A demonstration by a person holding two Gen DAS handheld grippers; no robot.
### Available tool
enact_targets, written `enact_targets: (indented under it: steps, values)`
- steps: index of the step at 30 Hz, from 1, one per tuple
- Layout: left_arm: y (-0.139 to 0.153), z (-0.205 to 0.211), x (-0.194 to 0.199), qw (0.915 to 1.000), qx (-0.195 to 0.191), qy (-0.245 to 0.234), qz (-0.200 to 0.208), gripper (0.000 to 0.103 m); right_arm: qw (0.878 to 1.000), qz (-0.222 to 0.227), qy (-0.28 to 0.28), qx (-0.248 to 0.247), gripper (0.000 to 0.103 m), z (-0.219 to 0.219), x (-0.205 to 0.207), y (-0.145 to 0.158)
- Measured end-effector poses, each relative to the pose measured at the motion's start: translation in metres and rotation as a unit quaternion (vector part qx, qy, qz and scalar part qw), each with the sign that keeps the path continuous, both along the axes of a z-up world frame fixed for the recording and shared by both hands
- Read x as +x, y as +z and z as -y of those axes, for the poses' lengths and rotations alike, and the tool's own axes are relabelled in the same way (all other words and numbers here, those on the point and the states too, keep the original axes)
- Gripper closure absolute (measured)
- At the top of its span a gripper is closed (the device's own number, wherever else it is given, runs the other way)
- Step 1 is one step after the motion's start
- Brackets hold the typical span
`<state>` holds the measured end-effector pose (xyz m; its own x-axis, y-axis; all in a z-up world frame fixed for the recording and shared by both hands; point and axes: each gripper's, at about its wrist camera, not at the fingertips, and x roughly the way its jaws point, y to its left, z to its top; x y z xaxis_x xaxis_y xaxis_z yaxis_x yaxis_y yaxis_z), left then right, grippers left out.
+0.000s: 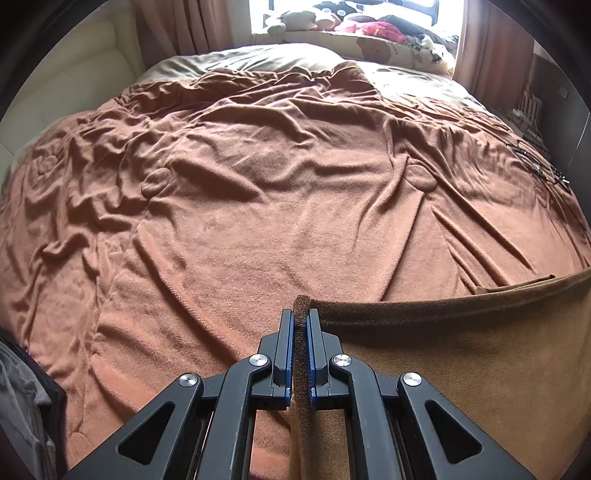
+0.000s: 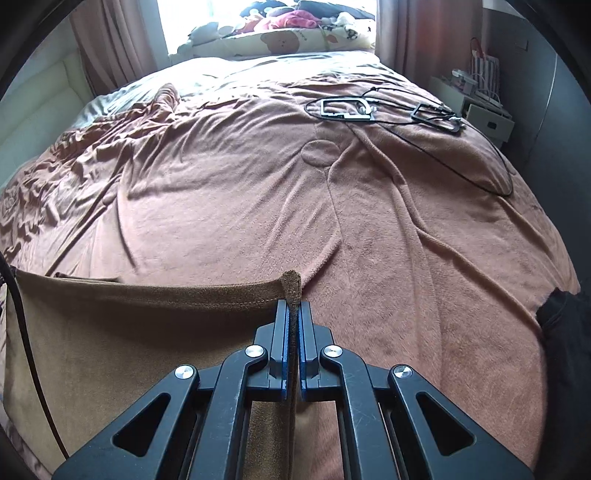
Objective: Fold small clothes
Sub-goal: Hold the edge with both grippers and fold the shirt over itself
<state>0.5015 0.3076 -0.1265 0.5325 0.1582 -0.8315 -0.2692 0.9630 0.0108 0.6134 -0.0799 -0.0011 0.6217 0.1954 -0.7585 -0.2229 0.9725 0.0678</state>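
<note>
A brown garment (image 1: 461, 350) hangs stretched between my two grippers above the near edge of the bed. My left gripper (image 1: 302, 314) is shut on its left top corner, which sticks up between the jaws. The cloth runs off to the right in the left wrist view. My right gripper (image 2: 292, 304) is shut on the other top corner, and the brown garment (image 2: 129, 350) spreads to the left in the right wrist view. Its top hem is taut with a slight sag.
A wrinkled orange-brown blanket (image 1: 258, 184) covers the bed. Black frames and a cable (image 2: 347, 109) lie on the bed's far right. Pillows and soft toys (image 2: 280, 33) sit at the head by the window. A white nightstand (image 2: 484, 110) stands to the right.
</note>
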Motion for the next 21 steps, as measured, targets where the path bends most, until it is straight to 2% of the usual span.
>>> enact_targets:
  steps: [7,15,18,21]
  values:
    - [-0.027,-0.005,0.024,0.9996,0.007,-0.001,-0.028,0.097,0.999,-0.03,-0.008,-0.017,0.103,-0.011,0.034,-0.024]
    - [-0.049,-0.004,0.038,0.9985,0.019,-0.006,-0.052,0.097,0.998,-0.046,-0.014,-0.027,0.103,-0.018,0.05,-0.047]
    - [-0.052,-0.003,0.042,0.9977,0.021,-0.009,-0.064,0.096,0.998,-0.045,-0.015,-0.031,0.103,-0.021,0.052,-0.049]
    - [-0.047,-0.005,0.041,0.9976,0.013,-0.001,-0.068,0.091,0.998,-0.053,-0.013,-0.028,0.102,-0.022,0.053,-0.046]
